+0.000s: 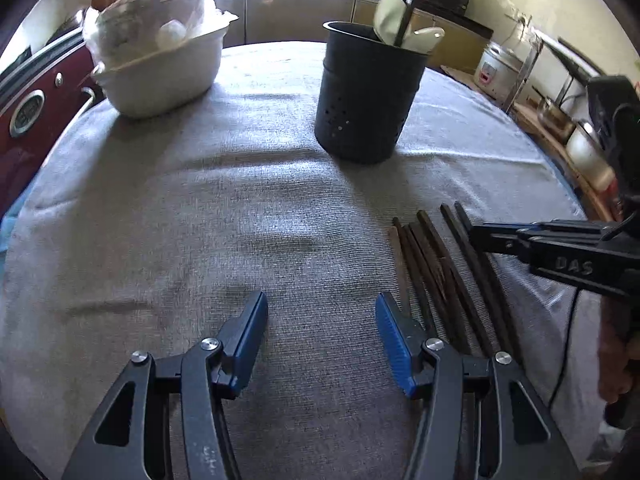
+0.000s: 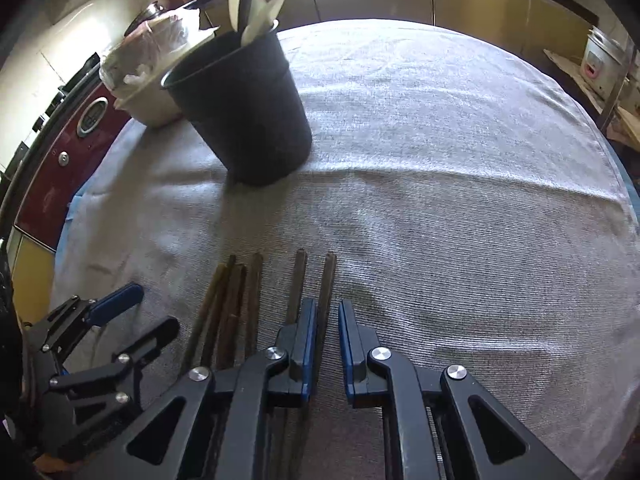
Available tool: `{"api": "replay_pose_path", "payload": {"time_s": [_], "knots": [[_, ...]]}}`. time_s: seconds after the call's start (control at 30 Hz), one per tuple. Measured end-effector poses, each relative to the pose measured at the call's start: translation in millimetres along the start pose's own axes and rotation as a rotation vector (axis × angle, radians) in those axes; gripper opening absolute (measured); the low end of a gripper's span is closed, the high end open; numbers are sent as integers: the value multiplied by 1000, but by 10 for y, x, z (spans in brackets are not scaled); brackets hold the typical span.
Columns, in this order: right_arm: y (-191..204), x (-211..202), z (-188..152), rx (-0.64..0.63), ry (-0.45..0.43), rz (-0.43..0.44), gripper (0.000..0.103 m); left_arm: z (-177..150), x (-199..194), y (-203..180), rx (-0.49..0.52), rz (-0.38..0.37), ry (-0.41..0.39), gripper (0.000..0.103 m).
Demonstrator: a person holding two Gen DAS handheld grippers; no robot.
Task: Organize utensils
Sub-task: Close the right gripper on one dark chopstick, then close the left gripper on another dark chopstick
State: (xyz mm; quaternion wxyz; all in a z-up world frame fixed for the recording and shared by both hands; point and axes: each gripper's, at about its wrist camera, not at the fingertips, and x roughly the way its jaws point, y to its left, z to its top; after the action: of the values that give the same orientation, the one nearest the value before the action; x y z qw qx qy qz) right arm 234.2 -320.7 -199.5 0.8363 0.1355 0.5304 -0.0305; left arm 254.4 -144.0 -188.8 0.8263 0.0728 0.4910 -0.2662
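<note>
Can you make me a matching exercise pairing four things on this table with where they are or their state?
1. black utensil holder
2. chopsticks
3. left gripper
4. white bowl

A. lying flat on the cloth
B. wide open over bare cloth
C. upright, spoons inside
D. far left edge, plastic inside

Pairs: 1-C, 2-A, 3-B, 4-D

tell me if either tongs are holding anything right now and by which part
Nothing is held. The left tongs stand wide open over bare cloth. The right tongs are open astride one dark wooden chopstick lying on the grey cloth, not yet clamped.
</note>
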Motion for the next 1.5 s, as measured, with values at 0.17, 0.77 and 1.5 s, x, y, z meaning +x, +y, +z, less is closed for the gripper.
{"api": "replay_pose_path", "payload": {"time_s": [0.17,0.77,1.5], "knots": [[86,43,29,-29,0,-22,14,-18,-79,-76,37,25,-21,57],[-54,64,79,10,44,23,8,-39,-93,-126,86,137,-47,57],[51,112,143,-29,82,-18,8,25,-17,-215,92,33,23,57]]}}
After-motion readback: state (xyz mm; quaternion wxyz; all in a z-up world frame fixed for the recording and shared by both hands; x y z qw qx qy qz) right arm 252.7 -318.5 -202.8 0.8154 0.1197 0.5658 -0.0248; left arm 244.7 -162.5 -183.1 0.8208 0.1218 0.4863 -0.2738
